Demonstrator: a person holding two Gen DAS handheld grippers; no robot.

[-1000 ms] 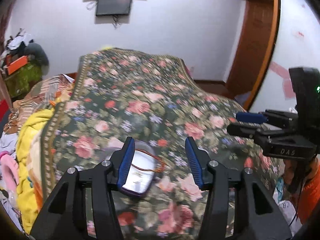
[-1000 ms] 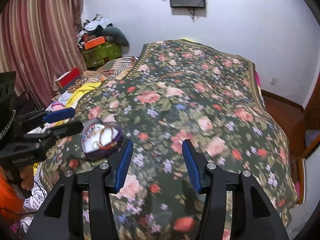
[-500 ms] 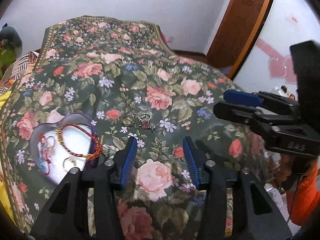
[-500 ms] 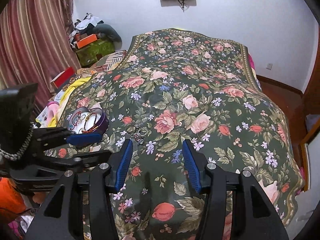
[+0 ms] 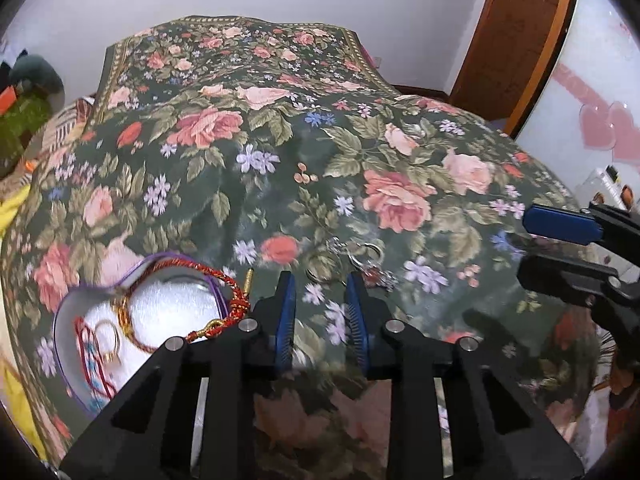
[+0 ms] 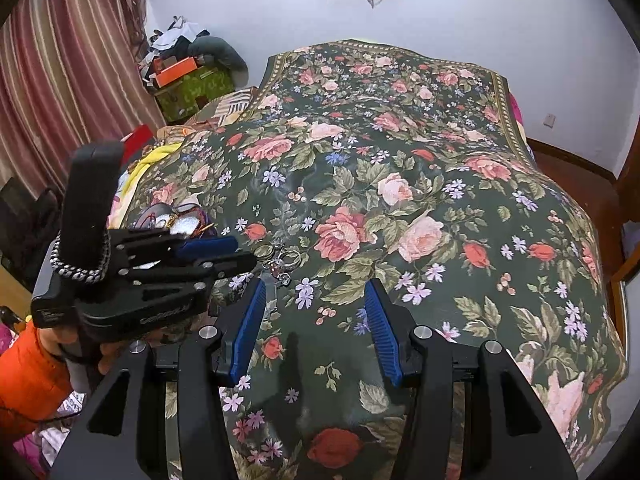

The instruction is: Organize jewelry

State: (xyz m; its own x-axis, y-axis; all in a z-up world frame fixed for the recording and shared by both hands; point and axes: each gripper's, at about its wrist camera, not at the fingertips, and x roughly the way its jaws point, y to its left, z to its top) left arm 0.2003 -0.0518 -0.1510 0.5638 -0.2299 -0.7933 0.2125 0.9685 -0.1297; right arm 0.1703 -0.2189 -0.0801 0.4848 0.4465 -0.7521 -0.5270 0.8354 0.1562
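Floral green bedspread [image 5: 360, 152] is filling both views. Your left claw [image 5: 320, 292] is hovering with its jaws partly open, empty, just short of loose silver rings [image 5: 352, 256] lying on the bed. Your right claw [image 6: 316, 300] is hanging wide open, empty. Beside you, a purple heart-shaped box [image 5: 80, 360] is holding a red cord bracelet [image 5: 224, 300].

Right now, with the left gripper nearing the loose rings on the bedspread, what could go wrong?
1. The rings lie tangled together, so the left gripper may lift several or drop one.
2. They sit on a soft bedspread; fingers could snag fabric.
3. The red cord hangs over the box rim and could be dragged out.
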